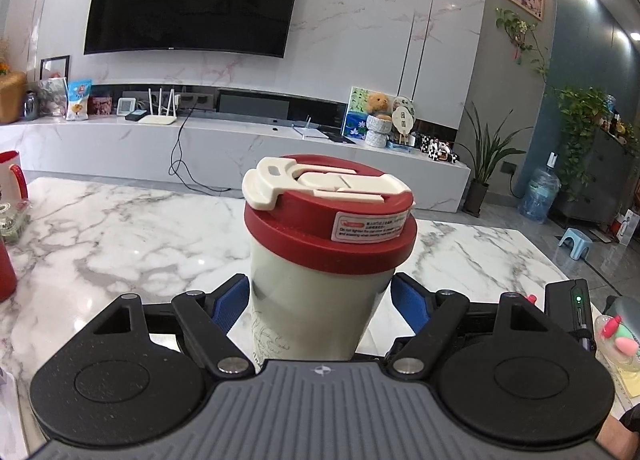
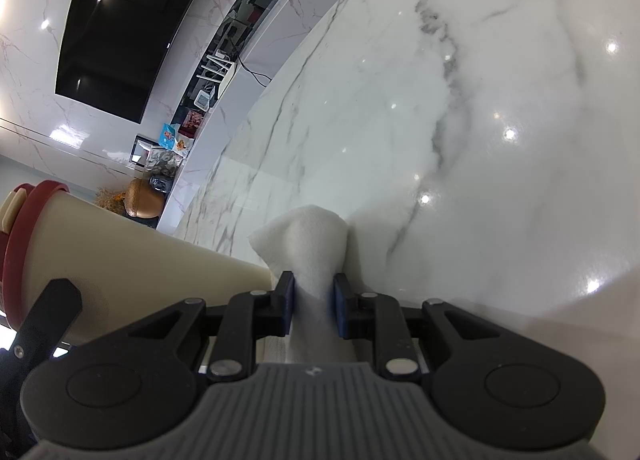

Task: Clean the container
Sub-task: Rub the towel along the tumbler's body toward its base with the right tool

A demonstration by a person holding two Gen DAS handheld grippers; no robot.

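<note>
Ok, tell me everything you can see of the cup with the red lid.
The cup stands upright on the marble table, its cream, faintly glossy body gripped between the left gripper pads. A red screw lid with a cream flip clasp, closed, bears a warning sticker. Faint line drawing low on its wall. The white cloth lies beside its base.

We see the cup [image 1: 316,300], cream-bodied with a faint line drawing low on its side, standing upright above the marble table [image 1: 120,227] between the blue pads of the left tool [image 1: 320,296]. Its red lid [image 1: 332,236] is on, with a white flip latch lying flat on top and a warning sticker on the rim. The white cloth [image 2: 308,244], bunched into a soft wad, is pinched in the right tool [image 2: 314,300], just beside the cup's wall.
</note>
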